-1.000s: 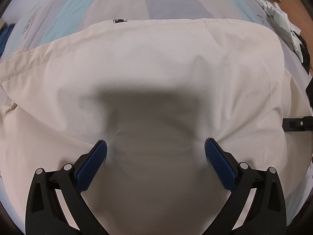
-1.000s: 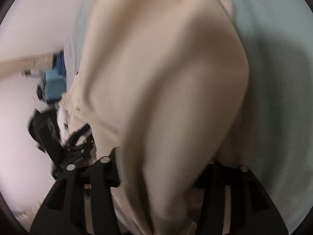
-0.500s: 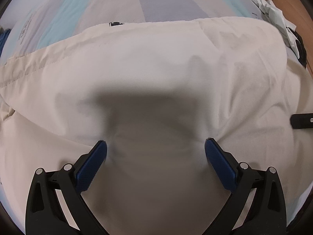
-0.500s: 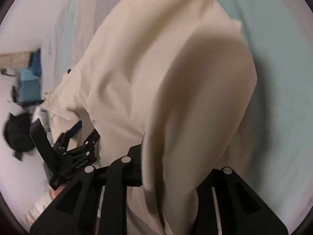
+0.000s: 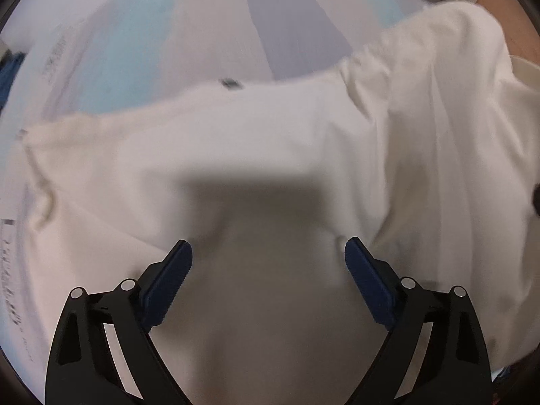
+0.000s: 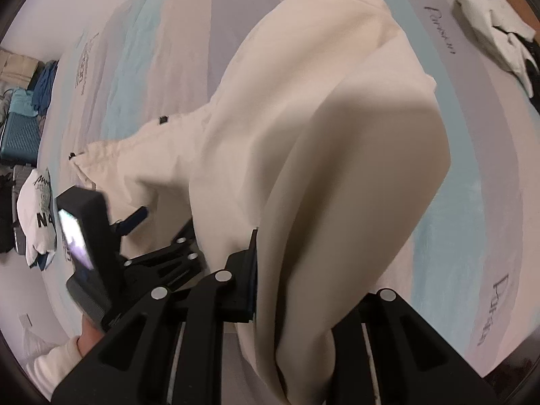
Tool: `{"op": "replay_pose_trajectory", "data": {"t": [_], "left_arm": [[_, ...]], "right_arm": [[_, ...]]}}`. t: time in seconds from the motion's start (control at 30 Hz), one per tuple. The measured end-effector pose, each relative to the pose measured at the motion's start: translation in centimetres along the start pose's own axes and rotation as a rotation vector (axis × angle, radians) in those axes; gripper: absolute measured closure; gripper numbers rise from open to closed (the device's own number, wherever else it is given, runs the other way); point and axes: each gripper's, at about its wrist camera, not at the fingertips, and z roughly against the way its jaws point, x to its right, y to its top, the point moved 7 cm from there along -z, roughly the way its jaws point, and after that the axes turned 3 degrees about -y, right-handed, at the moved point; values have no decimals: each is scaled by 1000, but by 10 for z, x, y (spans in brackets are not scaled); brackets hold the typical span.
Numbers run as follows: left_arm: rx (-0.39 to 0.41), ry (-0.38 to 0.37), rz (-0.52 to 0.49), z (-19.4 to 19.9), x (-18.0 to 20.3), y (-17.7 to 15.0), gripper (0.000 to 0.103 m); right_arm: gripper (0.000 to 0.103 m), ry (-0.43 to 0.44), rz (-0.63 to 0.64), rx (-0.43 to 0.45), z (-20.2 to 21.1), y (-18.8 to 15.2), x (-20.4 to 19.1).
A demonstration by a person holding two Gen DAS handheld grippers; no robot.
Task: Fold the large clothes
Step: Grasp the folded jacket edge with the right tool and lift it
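A large cream garment [image 5: 236, 141] lies spread on a striped bedsheet [image 5: 162, 33]. My left gripper [image 5: 268, 246] hovers over its middle, pointing steeply down. Its jaws are wide and closing slightly, and the blue pads [image 5: 168, 276] stand clear of the cloth below. My right gripper [image 6: 290, 270] is closing and pinches a thick fold of the cream garment [image 6: 303, 101], which it holds raised so the cloth drapes over its fingers and hides the right one. That lifted part rises at the right of the left wrist view. One blue finger [image 6: 135, 221] of the left gripper shows in the right wrist view.
White clothes [image 6: 489, 17] lie at the sheet's far right corner, by a wooden floor [image 5: 516, 33]. A teal suitcase [image 6: 20, 128] and a white printed T-shirt [image 6: 37, 202] lie off the left side. A person's hand and pale sleeve [image 6: 67, 347] hold the left gripper.
My right gripper closed on a fold of the garment and rose with it, so the cloth now stands up at the right. My left gripper lifted a little off the fabric.
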Motion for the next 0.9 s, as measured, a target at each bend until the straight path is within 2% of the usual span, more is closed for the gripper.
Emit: {"op": "replay_pose_trajectory", "data": {"t": [0.2,0.37,0.73,0.9], "left_arm": [[55,26,-13,43,-58,-4,12],[67,37,23,69,-118,-25,12],[94,40,97,104,-176,-51,12],[110,52,126,116,-212,-60,12]], "right_arm": [[89,-117,46,50,21,-9,-48],[89,-193,89,109,25,-15,-94],[89,-279,177,192,24,-24,-188],[89,-316,234,203,8,-30,-228]]}}
